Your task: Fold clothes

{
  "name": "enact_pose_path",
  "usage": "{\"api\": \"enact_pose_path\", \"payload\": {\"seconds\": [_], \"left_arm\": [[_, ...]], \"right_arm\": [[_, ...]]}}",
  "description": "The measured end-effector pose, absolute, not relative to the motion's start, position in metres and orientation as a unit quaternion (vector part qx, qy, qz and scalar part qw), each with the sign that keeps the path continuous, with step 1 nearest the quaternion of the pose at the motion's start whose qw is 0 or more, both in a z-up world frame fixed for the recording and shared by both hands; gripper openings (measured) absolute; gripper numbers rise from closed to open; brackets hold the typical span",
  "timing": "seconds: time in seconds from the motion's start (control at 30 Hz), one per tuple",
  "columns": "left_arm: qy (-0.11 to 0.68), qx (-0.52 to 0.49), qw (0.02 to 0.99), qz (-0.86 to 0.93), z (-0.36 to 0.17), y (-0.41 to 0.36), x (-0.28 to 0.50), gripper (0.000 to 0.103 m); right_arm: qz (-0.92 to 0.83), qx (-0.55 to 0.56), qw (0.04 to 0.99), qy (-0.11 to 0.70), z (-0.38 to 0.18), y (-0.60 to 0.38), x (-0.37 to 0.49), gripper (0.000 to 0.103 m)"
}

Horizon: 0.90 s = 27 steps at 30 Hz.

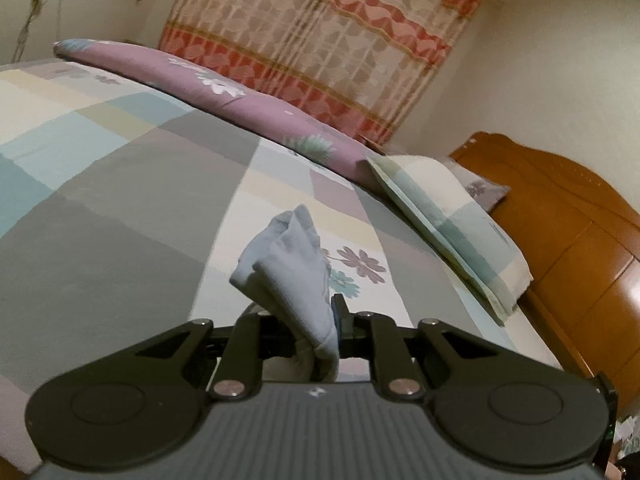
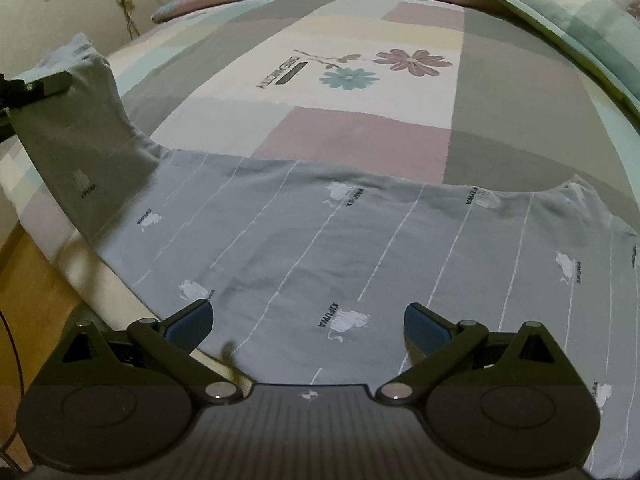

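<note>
a: what sort of place is this?
b: a home bedroom. there's a bed [image 1: 120,200] under a patchwork floral sheet, a rolled purple quilt [image 1: 224,96], a pillow [image 1: 452,220], and a carved wooden headboard [image 1: 560,224].
a: anything else?
b: a patterned curtain [image 1: 320,40] against the cream wall.

"XIFUWA" printed repeatedly in dark letters on the grey-blue garment [image 2: 360,264], beside small white animal figures. Dark lettering on the bedsheet [image 2: 288,68], not surely legible.
</note>
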<state>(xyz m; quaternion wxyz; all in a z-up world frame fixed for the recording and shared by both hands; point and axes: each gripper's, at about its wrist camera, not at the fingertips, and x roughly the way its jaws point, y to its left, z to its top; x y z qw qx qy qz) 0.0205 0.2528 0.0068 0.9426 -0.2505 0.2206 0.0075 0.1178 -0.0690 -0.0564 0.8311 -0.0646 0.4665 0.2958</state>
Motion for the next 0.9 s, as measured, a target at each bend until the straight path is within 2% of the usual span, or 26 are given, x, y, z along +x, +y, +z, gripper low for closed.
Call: {"api": "enact_pose_path", "payload": {"seconds": [0.5, 0.9], "left_arm": [[0.244, -0.198, 0.949, -0.028, 0.013, 0.201, 0.049, 0.014], [0.297, -0.131, 0.945, -0.042, -0.001, 0.159, 0.066, 0.014]], "right_arm": [[0.296, -0.047, 0.838, 0.456, -0.048, -0.085, 0.111, 0.103], [0.286, -0.033, 0.844, 0.453, -0.044, -0.097, 0.114, 0.103]]}}
